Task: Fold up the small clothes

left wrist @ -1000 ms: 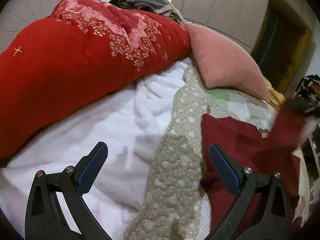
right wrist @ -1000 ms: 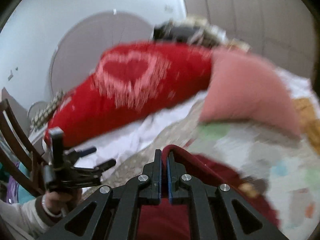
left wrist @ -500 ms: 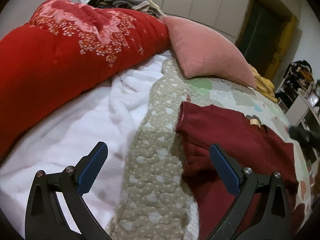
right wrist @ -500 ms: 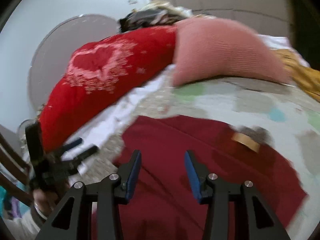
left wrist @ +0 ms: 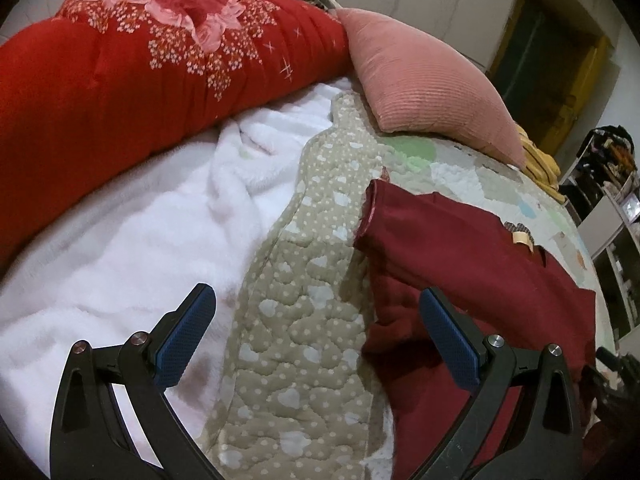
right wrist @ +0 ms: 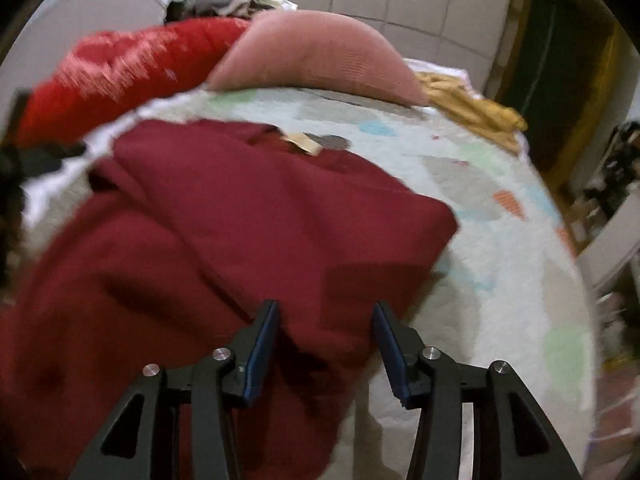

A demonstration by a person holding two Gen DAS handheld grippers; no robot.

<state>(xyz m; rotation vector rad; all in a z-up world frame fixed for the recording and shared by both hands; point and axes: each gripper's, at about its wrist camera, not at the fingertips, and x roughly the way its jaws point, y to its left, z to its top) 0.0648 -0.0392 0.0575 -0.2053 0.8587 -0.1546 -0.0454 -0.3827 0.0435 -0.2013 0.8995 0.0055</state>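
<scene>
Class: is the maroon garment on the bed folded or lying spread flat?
Partly folded: the maroon garment has one layer lapped over another, with an uneven edge and creases. Neither tongs grips it.

The whole right wrist view is smeared by motion blur, so the weave and folds of the dark red garment (right wrist: 240,240) cannot be made out. In the left wrist view its lower part is cut off by the frame edge and partly covered by the left gripper (left wrist: 318,330). The clutter on the shelves (left wrist: 616,184) is too small to be identified.
</scene>
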